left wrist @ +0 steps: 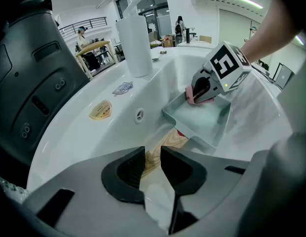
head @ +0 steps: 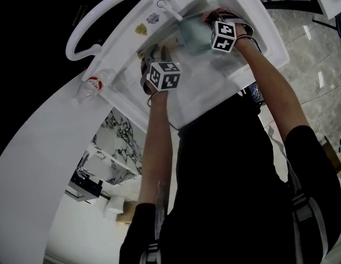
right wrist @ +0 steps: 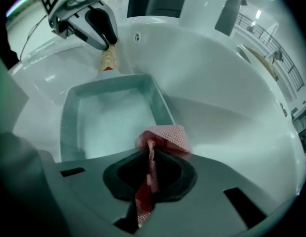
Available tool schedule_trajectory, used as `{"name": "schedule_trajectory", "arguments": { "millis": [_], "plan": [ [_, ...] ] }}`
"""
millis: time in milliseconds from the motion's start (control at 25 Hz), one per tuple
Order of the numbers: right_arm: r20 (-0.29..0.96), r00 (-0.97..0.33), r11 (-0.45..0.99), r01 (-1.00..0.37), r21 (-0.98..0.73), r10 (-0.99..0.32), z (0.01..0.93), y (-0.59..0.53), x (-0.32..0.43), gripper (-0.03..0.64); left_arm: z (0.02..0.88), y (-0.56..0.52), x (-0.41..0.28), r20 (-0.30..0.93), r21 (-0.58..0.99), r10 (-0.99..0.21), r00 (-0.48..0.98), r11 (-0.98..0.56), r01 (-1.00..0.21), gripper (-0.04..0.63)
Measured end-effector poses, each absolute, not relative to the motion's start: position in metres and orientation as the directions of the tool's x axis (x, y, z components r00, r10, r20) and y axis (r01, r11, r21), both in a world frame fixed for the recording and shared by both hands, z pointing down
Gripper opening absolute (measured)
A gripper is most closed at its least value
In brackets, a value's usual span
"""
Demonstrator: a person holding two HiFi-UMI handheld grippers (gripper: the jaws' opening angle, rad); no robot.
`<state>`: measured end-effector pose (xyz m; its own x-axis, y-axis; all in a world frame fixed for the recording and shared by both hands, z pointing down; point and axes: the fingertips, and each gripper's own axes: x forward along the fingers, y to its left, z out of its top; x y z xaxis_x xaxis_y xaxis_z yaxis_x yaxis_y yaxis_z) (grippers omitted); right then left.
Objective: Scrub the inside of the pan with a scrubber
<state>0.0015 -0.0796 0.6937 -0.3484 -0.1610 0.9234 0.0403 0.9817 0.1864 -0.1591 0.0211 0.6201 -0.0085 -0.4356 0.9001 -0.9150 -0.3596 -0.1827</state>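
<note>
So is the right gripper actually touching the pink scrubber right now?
Touching. The right gripper view shows the right gripper with its jaws closed on the pink mesh scrubber, a strip pinched between the pads and the rest bunched beyond them.

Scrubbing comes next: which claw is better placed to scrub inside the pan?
Right. The right claw grips the pink scrubber at the edge of the pan; the left claw holds the wooden handle.
</note>
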Motion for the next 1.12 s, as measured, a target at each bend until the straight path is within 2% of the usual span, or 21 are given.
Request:
{"name": "schedule_trajectory", "arguments": {
  "millis": [200, 560, 720, 920, 1120],
  "plan": [
    [0.960, -0.282, 0.985, 0.166, 0.047, 0.002, 0.697, -0.039, 0.018, 0.026, 0.620, 0.022, -0.160, 0.899, -0.184, -0.439, -0.011, -0.352, -0.918, 0.107],
    [0.954, -0.191, 0.959, 0.213, -0.188, 0.230, 0.699, 0.012, 0.039, 0.034, 0.620, 0.021, -0.160, 0.901, -0.182, -0.433, -0.016, -0.346, -0.921, 0.107],
    [0.951, -0.190, 0.962, 0.176, -0.210, 0.242, 0.699, 0.013, 0.041, 0.034, 0.620, 0.022, -0.160, 0.904, -0.179, -0.427, -0.016, -0.344, -0.922, 0.107],
    [0.964, -0.098, 0.940, 0.263, -0.216, 0.249, 0.702, 0.012, 0.049, 0.034, 0.620, 0.022, -0.159, 0.905, -0.181, -0.424, -0.019, -0.344, -0.921, 0.108],
    [0.982, -0.084, 0.952, 0.272, -0.139, 0.167, 0.705, -0.005, 0.052, 0.034, 0.620, 0.021, -0.159, 0.902, -0.183, -0.432, -0.013, -0.355, -0.917, 0.108]
  ]
}}
